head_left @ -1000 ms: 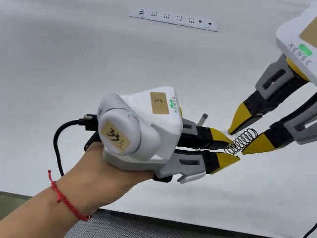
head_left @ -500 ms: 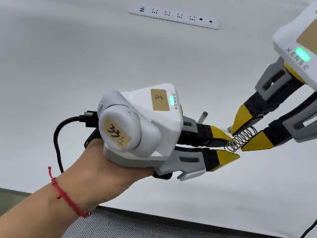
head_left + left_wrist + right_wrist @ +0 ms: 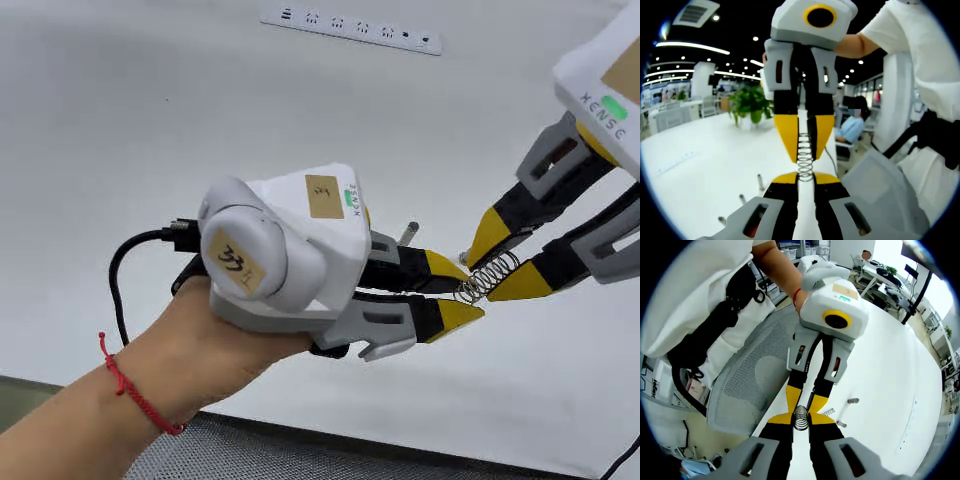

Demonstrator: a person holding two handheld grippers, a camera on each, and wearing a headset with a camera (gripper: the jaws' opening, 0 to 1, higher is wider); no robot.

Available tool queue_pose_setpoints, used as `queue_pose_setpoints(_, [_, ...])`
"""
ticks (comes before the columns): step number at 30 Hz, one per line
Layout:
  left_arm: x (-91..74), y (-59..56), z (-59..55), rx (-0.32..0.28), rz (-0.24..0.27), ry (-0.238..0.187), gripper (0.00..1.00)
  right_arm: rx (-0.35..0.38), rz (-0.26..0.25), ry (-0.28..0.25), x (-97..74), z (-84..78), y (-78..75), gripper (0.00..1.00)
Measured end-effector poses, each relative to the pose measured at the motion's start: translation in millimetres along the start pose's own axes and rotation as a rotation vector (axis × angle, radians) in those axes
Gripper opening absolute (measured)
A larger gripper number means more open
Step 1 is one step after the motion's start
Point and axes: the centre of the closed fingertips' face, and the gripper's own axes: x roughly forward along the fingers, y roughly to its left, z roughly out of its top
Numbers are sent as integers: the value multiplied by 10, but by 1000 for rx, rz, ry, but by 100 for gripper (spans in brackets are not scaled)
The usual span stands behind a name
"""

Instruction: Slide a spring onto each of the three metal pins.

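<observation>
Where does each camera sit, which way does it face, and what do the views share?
Head view: on the person's head, looking down at the white table; the left hand holds the left gripper, meeting the right gripper.
Left gripper view: on the left gripper, looking along its jaws at the right gripper and the person's white shirt.
Right gripper view: on the right gripper, looking back at the left gripper and a grey mesh chair.
Shared: all three show the small metal coil spring between both grippers' tips.
</observation>
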Motion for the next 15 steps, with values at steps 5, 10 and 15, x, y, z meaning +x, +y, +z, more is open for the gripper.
queue_pose_setpoints(5, [-8, -2, -4, -6, 2, -4, 11, 2, -1, 2, 10, 19, 3, 12])
queue_pose_setpoints(10, [-24, -8, -12, -2, 2, -3, 11, 5, 2, 1, 25, 46, 8, 12])
queue_pose_setpoints(15, [-44, 1, -17, -5, 9, -4, 13, 9, 1, -1, 27, 61, 10, 12])
